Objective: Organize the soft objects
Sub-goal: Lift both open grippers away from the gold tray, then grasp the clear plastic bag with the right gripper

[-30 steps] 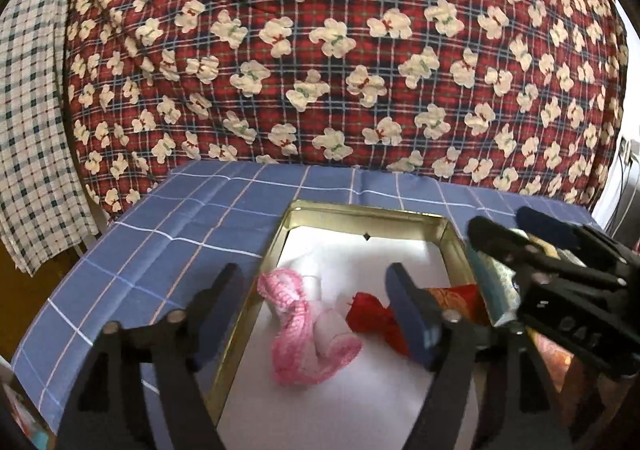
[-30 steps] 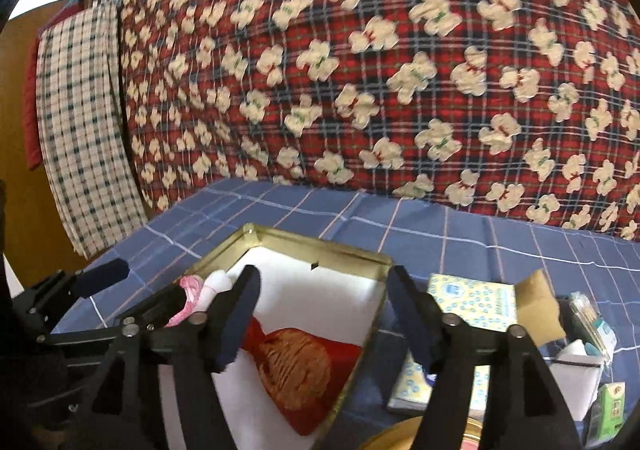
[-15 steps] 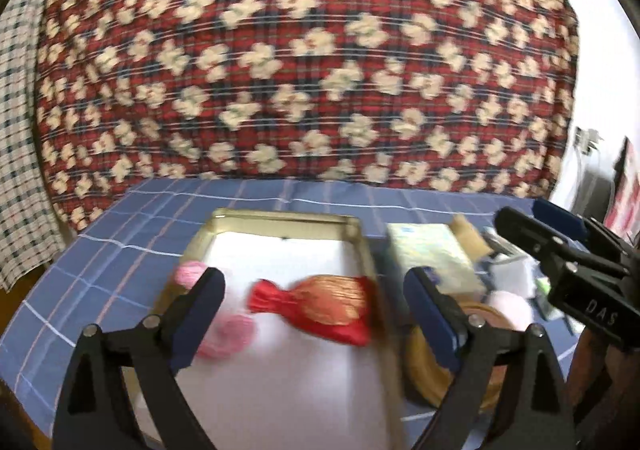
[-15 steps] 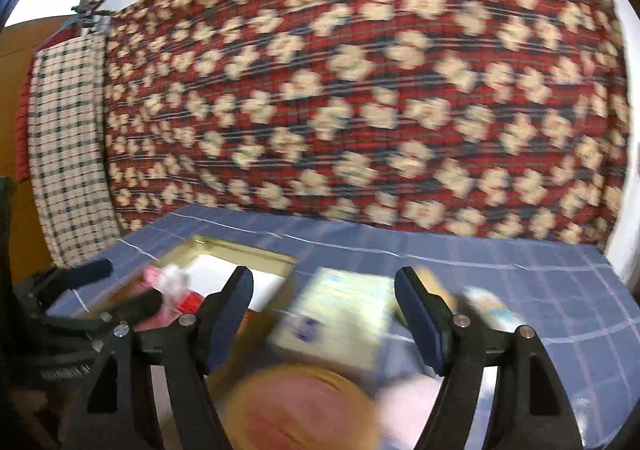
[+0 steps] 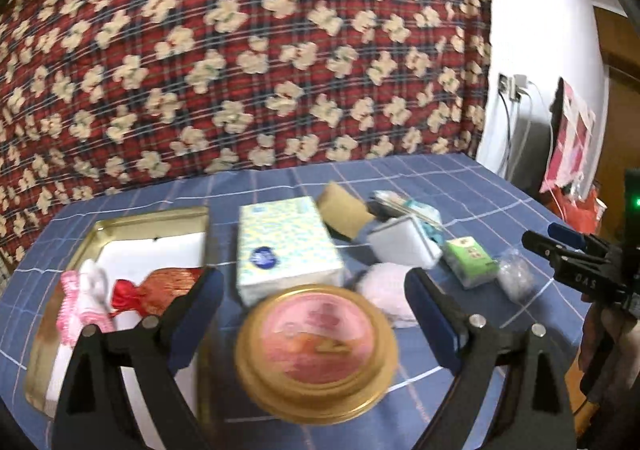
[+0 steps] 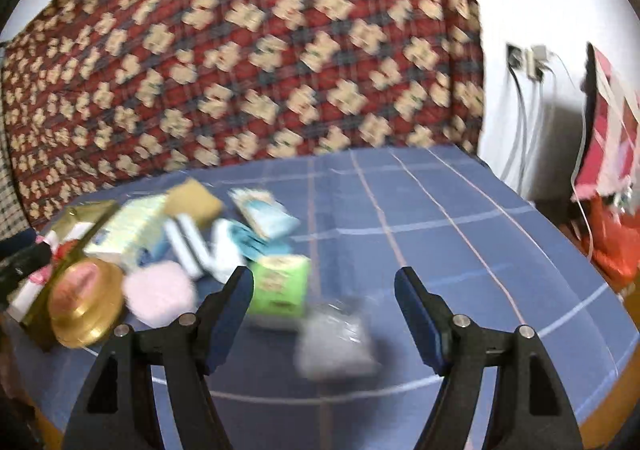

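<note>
A gold tin tray (image 5: 120, 216) lined in white holds a pink and white knit piece (image 5: 82, 300) and a red and orange pouch (image 5: 160, 284). My left gripper (image 5: 312, 310) is open and empty above a round gold tin with a pink lid (image 5: 316, 342). A fluffy pink puff (image 5: 386, 286) lies just beyond it. My right gripper (image 6: 324, 298) is open and empty above a clear bag of grey bits (image 6: 336, 338), with a green tissue pack (image 6: 280, 286) by its left finger. The right wrist view is blurred.
A tissue box (image 5: 284, 246), a tan sponge (image 5: 346, 206), a white block (image 5: 404, 244) and a blue packet (image 6: 266, 212) crowd the blue checked tablecloth (image 6: 440, 234). A red patterned blanket (image 5: 240, 50) hangs behind. Cables and a socket (image 5: 514, 84) are on the right wall.
Both grippers have swung right, away from the tray. The left now hangs over the round tin, the right over the clear bag. Both stayed open and empty.
</note>
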